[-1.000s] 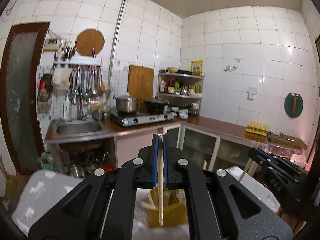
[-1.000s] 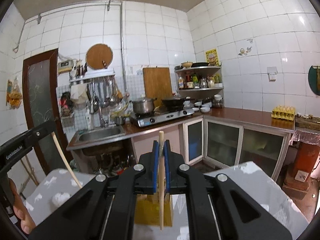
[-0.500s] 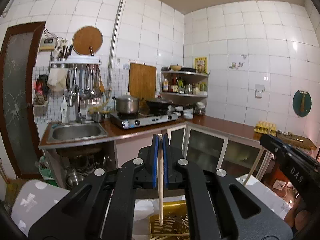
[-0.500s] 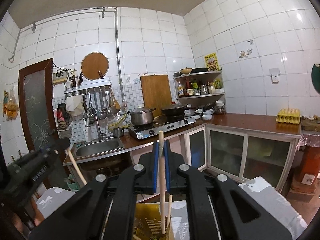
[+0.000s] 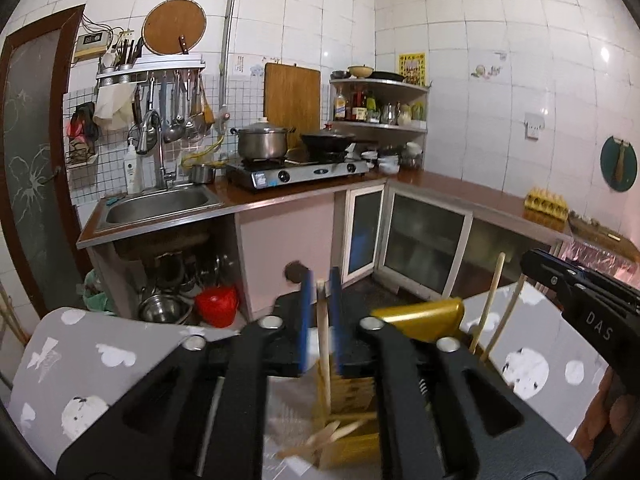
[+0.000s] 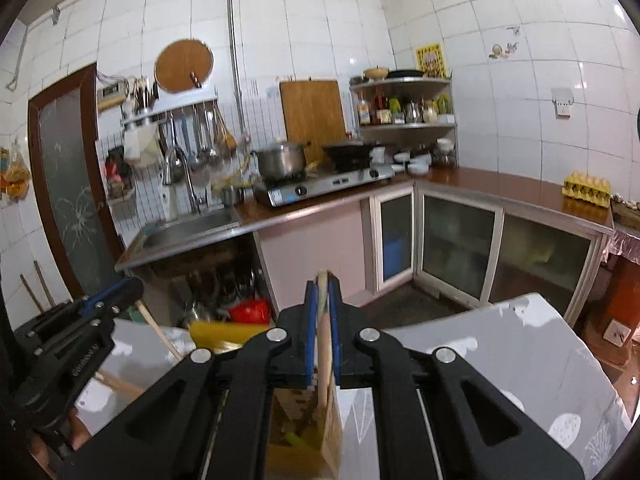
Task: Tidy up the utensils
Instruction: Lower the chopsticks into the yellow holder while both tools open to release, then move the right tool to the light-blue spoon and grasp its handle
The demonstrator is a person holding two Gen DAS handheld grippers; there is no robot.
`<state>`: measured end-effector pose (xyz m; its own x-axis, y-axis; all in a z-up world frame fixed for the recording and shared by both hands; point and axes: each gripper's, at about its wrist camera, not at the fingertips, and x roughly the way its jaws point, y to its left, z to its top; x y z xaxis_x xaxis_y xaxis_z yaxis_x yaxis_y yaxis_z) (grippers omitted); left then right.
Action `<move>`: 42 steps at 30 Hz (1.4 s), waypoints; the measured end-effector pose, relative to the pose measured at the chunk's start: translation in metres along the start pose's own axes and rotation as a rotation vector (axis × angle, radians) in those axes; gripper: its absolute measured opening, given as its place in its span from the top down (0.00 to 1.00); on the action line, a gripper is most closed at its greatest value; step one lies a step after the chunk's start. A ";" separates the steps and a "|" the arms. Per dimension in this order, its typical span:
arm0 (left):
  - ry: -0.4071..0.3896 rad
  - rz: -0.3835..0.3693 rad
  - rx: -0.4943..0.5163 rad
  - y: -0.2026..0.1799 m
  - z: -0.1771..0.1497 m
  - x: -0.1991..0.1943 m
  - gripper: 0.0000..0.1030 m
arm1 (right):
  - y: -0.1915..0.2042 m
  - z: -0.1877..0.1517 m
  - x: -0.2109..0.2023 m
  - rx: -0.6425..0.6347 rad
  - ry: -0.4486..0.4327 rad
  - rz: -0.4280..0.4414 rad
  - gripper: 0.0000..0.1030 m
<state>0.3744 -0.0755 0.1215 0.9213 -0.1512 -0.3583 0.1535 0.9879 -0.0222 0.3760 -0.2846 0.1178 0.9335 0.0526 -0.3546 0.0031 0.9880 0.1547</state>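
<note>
Closest to each lens, black tool bodies fill the lower half of both views and hide most of what sits under them.

Left tool (image 5: 320, 312): jaws opening, a visible gap either side of a wooden chopstick (image 5: 323, 344) standing between the blue pads; pads not pressing it. Chopstick's long axis is near vertical, top end just above the pad tips, lower end down in the yellow utensil holder (image 5: 352, 432). Holder's base and front wall are cut off by the tool body; more wooden pieces lie crossed inside it, blurred, count unclear.

Right tool (image 6: 322, 320): jaws opening too, but only a sliver; a second chopstick (image 6: 324, 340) sits upright between the pads, contact hard to judge. Its lower end runs into the holder (image 6: 320, 440), tip hidden.

Holder stands on a grey tabletop (image 5: 100, 360) with white blotches, roughly mid-tabletop between both tools. Holder's raised gold back edge (image 5: 424, 312) shows right of the left tool; two more sticks (image 5: 486, 312) lean up beside it, bottoms hidden.

Each tool shows at the other view's edge, partly cropped. Fingertips (image 6: 78, 436) of the hand under the left tool barely visible.

Farther back: sink (image 5: 160, 204), gas stove (image 5: 296, 170) with a steel pot (image 5: 262, 140), corner shelf (image 5: 380, 100) of bottles, labels unreadable.
</note>
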 end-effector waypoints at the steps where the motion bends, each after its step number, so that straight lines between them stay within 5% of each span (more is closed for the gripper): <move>1: -0.004 0.010 0.000 0.003 0.000 -0.006 0.59 | -0.001 -0.002 -0.004 -0.002 0.005 -0.015 0.75; 3: -0.043 0.030 -0.010 0.011 0.004 -0.028 0.38 | -0.006 -0.003 -0.018 0.013 0.001 -0.039 0.44; 9: -0.081 0.054 0.000 0.031 0.011 -0.094 0.06 | -0.018 -0.004 -0.075 0.023 0.001 -0.093 0.41; 16: -0.027 0.042 -0.054 0.057 -0.015 -0.147 0.05 | -0.024 -0.029 -0.134 0.047 0.067 -0.162 0.38; 26: 0.069 0.095 -0.071 0.077 -0.096 -0.183 0.05 | -0.011 -0.104 -0.192 0.061 0.157 -0.200 0.38; 42: 0.128 0.104 -0.014 0.081 -0.184 -0.207 0.05 | -0.021 -0.232 -0.209 0.187 0.402 -0.372 0.39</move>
<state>0.1307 0.0423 0.0225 0.8786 -0.0430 -0.4756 0.0536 0.9985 0.0087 0.0978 -0.2821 -0.0254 0.6479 -0.2061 -0.7333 0.4023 0.9100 0.0997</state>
